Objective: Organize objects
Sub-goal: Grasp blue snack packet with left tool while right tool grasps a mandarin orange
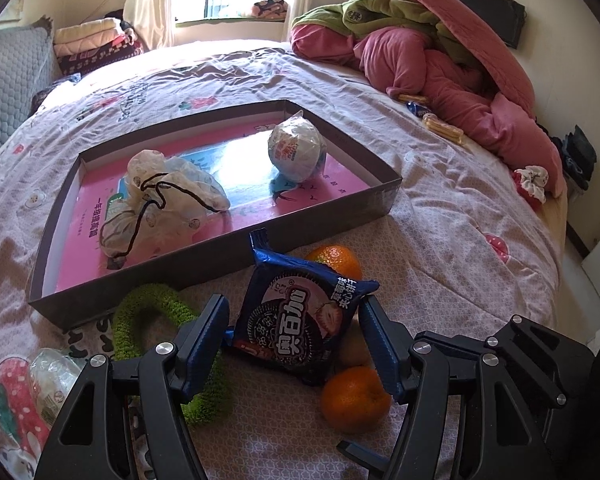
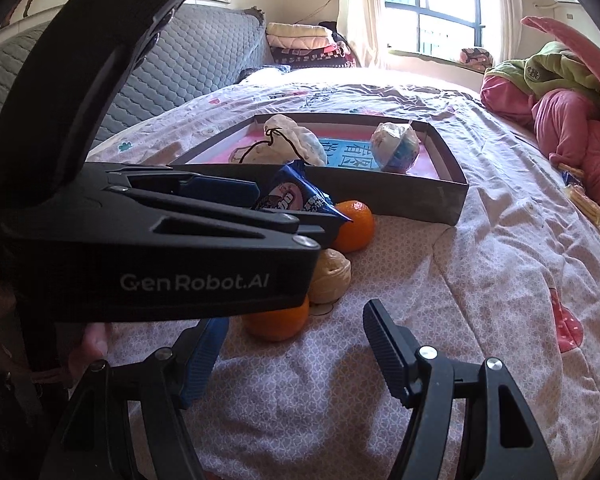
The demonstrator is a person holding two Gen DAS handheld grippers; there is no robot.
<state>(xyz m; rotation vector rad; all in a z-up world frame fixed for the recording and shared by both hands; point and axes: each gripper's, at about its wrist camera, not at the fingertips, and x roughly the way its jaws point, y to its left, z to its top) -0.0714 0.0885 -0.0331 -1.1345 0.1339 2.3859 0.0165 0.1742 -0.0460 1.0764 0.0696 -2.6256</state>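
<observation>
Cloth pouch [image 1: 160, 196] and wrapped ball [image 1: 298, 148] already in box [image 1: 204, 268]. Left claw [image 1: 296, 334] pinching blue cookie pack [image 1: 300, 312] just outside box. Right claw [image 2: 296, 344] spread, empty. Oranges [image 1: 354, 398], green ring [image 1: 156, 320] still on bed.

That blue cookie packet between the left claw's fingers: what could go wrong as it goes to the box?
The cookie packet is gripped by its crinkly edges in the left gripper, so it may buckle and slip. It hangs close over the oranges; a drop could send one rolling. The box wall stands right ahead, so a low carry could catch the packet on it.
</observation>
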